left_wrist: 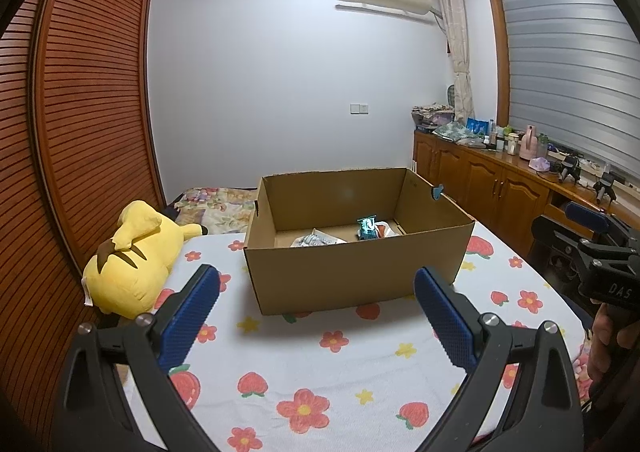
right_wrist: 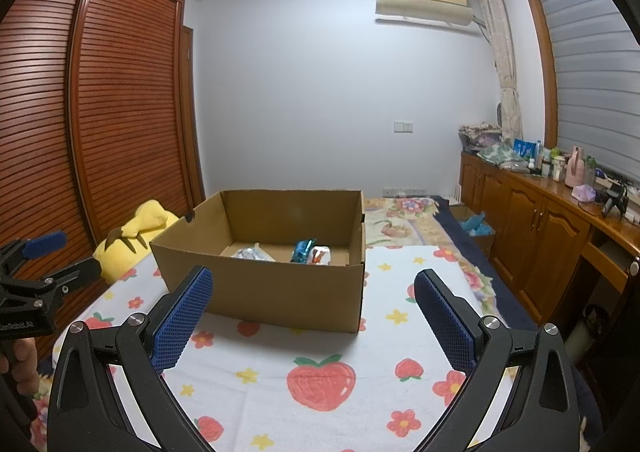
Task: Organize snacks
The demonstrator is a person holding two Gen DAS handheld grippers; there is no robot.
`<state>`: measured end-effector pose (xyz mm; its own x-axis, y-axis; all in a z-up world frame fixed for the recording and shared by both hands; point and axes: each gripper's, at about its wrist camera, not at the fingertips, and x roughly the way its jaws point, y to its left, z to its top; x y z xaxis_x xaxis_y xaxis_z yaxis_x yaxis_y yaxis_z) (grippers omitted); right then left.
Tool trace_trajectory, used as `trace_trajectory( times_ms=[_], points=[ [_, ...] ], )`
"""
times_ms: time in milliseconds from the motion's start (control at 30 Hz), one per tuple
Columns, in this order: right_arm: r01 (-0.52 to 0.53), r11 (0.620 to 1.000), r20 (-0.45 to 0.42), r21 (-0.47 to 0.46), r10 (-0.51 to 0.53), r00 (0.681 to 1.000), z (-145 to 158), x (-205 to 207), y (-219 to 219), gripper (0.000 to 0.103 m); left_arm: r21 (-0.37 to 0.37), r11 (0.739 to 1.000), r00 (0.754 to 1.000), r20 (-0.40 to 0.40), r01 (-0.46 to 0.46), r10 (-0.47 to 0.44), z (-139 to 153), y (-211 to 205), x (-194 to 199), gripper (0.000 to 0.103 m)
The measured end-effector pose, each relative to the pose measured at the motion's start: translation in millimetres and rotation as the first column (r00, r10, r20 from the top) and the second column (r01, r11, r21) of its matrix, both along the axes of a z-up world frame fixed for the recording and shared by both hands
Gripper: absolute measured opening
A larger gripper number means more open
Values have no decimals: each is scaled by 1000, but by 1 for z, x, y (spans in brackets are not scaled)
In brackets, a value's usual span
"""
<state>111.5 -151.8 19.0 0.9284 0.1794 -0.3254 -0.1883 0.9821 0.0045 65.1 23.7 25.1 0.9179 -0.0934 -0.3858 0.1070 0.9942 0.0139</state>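
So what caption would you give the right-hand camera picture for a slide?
Open right gripper faces a cardboard box holding snack packets on a strawberry-print blanket.

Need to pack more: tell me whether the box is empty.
Not empty: the cardboard box holds snack packets on its floor.
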Motion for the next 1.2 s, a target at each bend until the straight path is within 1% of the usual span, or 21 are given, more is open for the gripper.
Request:
trace_trajectory(
  times_ms=[1200],
  points=[
    [-4, 1000, 7, 2, 4, 1000, 4, -4, 2, 102, 2, 1000, 1000, 8, -1, 1, 4, -1, -6, 99]
  ],
)
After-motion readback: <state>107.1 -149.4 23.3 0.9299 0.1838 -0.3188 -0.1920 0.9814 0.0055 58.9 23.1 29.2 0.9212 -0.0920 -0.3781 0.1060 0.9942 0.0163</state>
